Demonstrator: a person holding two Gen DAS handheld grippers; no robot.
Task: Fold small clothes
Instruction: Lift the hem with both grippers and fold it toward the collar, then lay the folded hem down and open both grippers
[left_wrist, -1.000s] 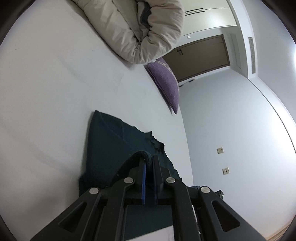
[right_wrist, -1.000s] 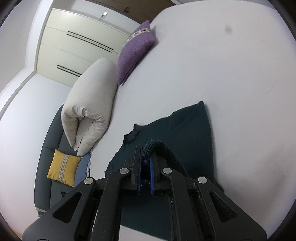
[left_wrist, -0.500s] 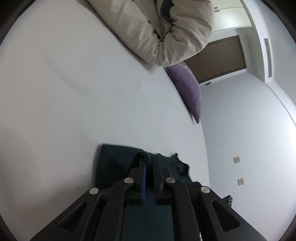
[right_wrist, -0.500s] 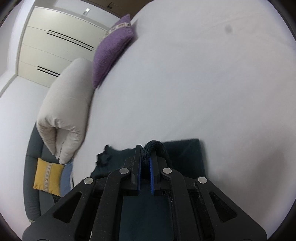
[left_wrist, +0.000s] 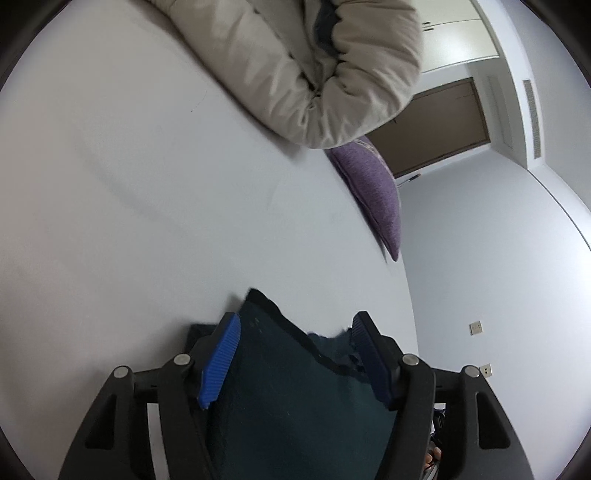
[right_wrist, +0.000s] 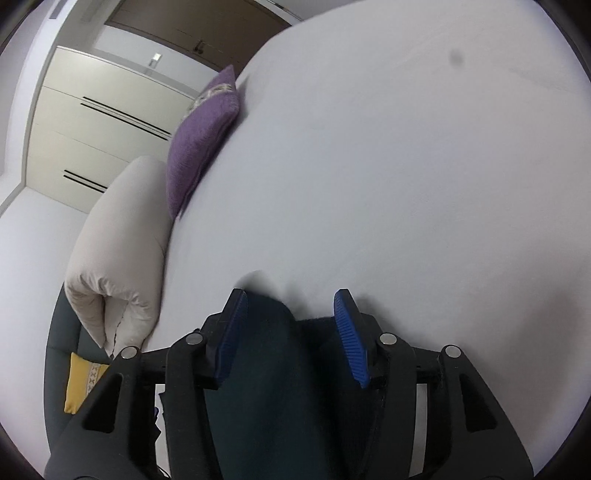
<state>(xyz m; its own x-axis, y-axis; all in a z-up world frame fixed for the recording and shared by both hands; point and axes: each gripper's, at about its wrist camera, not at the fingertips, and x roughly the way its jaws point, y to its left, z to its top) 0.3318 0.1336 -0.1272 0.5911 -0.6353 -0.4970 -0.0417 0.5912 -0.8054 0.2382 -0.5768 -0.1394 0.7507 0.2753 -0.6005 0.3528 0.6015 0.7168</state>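
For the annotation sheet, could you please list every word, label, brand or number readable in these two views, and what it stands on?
None can be read: no print shows on the dark garment, the purple cushion, the yellow cushion or the wardrobe doors.

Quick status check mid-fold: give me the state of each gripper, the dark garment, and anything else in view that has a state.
Left gripper: open, jaws just opened, cloth lying loose between them.
Right gripper: open, jaws just opened, cloth between the pads, not pinched.
Dark teal knit garment: released, folded over on the white bed sheet.
Beige padded duvet: rolled up.
Purple cushion: on the bed's edge.
Brown door: closed.
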